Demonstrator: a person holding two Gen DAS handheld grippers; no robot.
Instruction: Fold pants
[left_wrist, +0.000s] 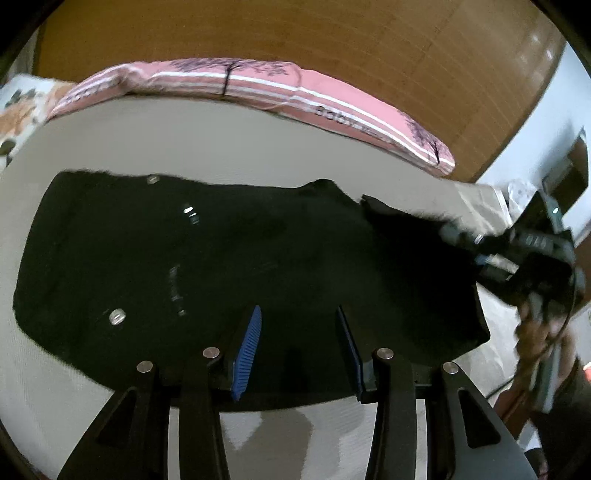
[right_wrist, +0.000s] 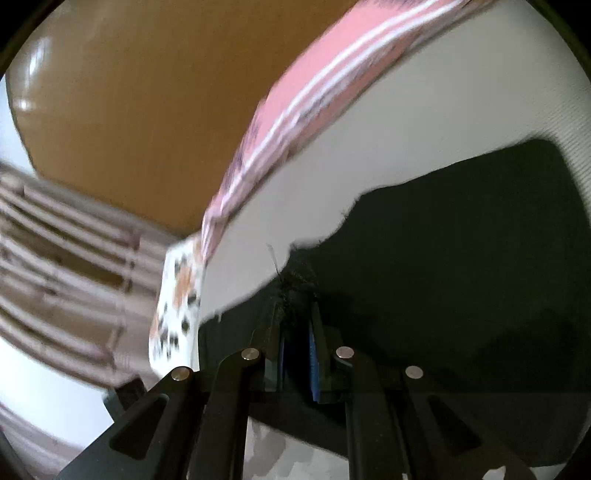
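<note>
We see black pants (left_wrist: 221, 251) spread flat across a pale grey bed (left_wrist: 184, 136), waistband end at the left of the left wrist view, where metal buttons (left_wrist: 117, 316) glint on the dark cloth. Behind the pants, a pink striped blanket (left_wrist: 258, 85) lies along the bed's far edge, with a floral pillow (left_wrist: 18, 114) at its left end and a brown wooden headboard (left_wrist: 332, 44) rising beyond.

Our left gripper (left_wrist: 299, 332) hangs over the near edge of the pants with its blue-padded fingers (left_wrist: 247, 350) parted and nothing pressed between them.

Our right gripper (right_wrist: 297, 325) has its fingers drawn nearly together, pinching a frayed edge of the pants, which bunches up above the tips. In the left view, we find this right gripper at the pants' right end, blurred, with a fold of black cloth raised off the bed and a hand (left_wrist: 535, 332) behind it.
</note>
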